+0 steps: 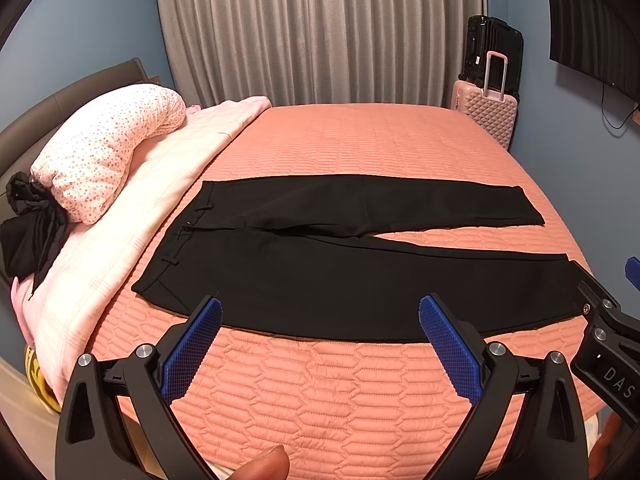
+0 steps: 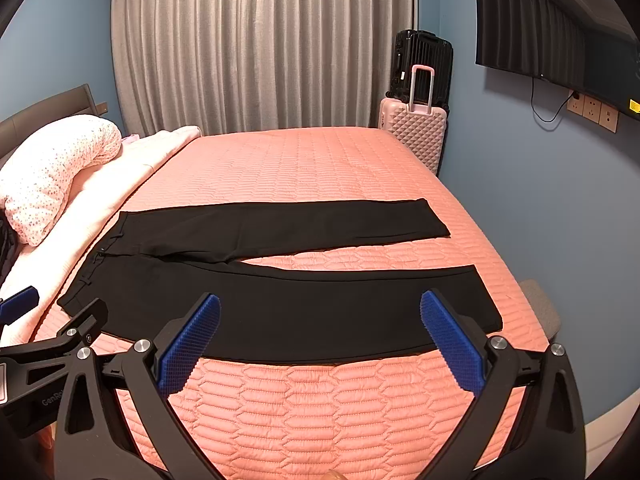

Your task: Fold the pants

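Black pants lie flat on the salmon quilted bed, waistband to the left, both legs stretched to the right with a narrow gap between them. The same pants show in the right wrist view. My left gripper hovers open above the near leg's front edge, blue pads wide apart and nothing between them. My right gripper is open too, over the near leg further right. Each gripper's black frame shows at the edge of the other's view.
A speckled pink pillow and pale blanket lie at the left, with a black garment beside them. A pink suitcase and a black one stand past the far corner. Grey curtain behind; TV on the right wall.
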Available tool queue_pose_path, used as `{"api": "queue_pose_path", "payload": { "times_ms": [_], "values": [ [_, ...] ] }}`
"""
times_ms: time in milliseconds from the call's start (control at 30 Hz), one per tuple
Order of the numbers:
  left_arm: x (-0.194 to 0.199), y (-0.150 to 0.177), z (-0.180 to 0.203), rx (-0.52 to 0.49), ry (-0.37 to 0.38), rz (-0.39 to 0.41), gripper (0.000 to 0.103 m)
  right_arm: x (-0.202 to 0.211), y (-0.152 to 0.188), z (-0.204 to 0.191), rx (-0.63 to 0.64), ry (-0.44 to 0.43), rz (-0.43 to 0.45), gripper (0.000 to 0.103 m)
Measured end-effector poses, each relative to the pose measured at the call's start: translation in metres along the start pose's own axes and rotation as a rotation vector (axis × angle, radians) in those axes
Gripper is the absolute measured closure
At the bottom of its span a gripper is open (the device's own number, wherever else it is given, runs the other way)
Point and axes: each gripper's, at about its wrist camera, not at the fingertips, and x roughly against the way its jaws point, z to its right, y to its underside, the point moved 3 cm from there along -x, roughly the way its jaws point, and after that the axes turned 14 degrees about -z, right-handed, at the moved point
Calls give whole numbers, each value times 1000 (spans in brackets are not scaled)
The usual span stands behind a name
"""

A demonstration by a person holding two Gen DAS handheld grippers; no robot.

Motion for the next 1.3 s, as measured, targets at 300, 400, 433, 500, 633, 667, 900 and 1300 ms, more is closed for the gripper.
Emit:
{"api": "queue_pose_path", "payload": {
  "times_ms": [300,400,433,500,633,667,900,1300],
  "values": [
    [0,-1,-1,2,0,0,5,1,0,1,-2,-1,0,5],
    [0,-1,0,2,-1,1,5,0,0,1,-3,-1,1,5],
    [0,-1,0,1,0,0,5,0,0,1,-3,-2,1,5],
    [0,-1,0,2,-1,1,5,0,0,1,-4,-2,1,5],
    [1,-1,0,2,-1,2,5,2,-1,2,-5,-5,-1,5],
    [2,-2,-1,3,-1,2,5,2,-1,1,-5,-2,-1,5],
    [4,-4,-2,4,-2,5,5,2,0,2,-3,-5,2,5],
    [4,-4,-2,3,-1,4,5,2,0,1,-2,-6,1,5]
  ]
}}
